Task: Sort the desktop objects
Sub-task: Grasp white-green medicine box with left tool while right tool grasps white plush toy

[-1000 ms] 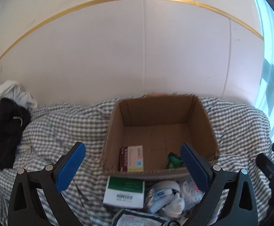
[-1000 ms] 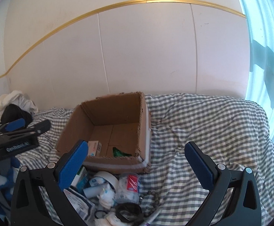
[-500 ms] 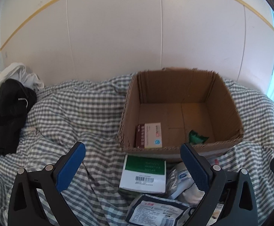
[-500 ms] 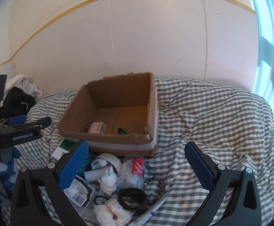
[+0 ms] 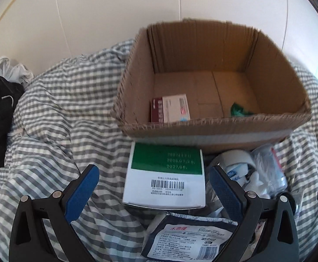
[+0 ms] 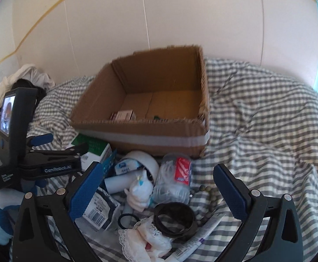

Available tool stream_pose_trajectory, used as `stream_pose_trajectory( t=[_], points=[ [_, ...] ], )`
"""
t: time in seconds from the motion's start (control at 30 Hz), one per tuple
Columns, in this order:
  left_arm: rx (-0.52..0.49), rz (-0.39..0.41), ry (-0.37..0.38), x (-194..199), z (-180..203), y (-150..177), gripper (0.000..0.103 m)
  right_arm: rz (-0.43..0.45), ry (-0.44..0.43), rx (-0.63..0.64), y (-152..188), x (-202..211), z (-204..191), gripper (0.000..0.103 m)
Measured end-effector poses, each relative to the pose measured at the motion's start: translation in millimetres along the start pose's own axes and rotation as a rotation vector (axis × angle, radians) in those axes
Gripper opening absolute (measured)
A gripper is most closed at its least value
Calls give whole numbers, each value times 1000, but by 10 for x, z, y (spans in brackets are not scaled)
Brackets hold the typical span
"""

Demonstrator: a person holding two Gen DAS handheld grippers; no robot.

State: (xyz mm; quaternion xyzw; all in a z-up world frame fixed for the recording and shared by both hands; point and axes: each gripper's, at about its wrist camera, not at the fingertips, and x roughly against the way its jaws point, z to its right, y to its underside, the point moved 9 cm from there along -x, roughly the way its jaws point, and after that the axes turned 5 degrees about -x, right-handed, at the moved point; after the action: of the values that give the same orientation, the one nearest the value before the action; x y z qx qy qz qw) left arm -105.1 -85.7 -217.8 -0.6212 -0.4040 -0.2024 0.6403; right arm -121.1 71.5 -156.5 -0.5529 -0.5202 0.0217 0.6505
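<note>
Left tool (image 5: 152, 181) spread empty, straddling the green-and-white cardboard carton (image 5: 164, 176).
Carton's long axis ran toward the brown cardboard box (image 5: 213, 128) just beyond; right tool (image 6: 156, 183), also spread empty, sat farther off.

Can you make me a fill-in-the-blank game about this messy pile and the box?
1. The cardboard box sits on a gray and white ____ cloth.
2. The medicine box lying between the fingers of the left hand-held gripper is white with a ____ top part.
3. The right hand-held gripper is ____, holding nothing.
4. The small red and white carton lies ____ the cardboard box.

Missing words: checked; green; open; inside
</note>
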Motion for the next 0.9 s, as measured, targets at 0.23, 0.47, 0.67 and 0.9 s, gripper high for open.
stream_pose_trajectory(
  t=[0.23, 0.47, 0.67, 0.9],
  points=[
    [-42, -59, 19, -188, 118, 119, 103, -101, -20, 16, 215, -333, -75, 89],
    [-54, -137, -3, -412, 123, 252, 103, -199, -47, 10, 394, -622, -113, 81],
    [-76, -143, -37, -457, 158, 291, 102, -229, -53, 39, 494, -761, -174, 73],
    [-92, -128, -21, -426, 198, 286, 93, -286, -83, 64, 648, -858, -265, 48]
  ],
)
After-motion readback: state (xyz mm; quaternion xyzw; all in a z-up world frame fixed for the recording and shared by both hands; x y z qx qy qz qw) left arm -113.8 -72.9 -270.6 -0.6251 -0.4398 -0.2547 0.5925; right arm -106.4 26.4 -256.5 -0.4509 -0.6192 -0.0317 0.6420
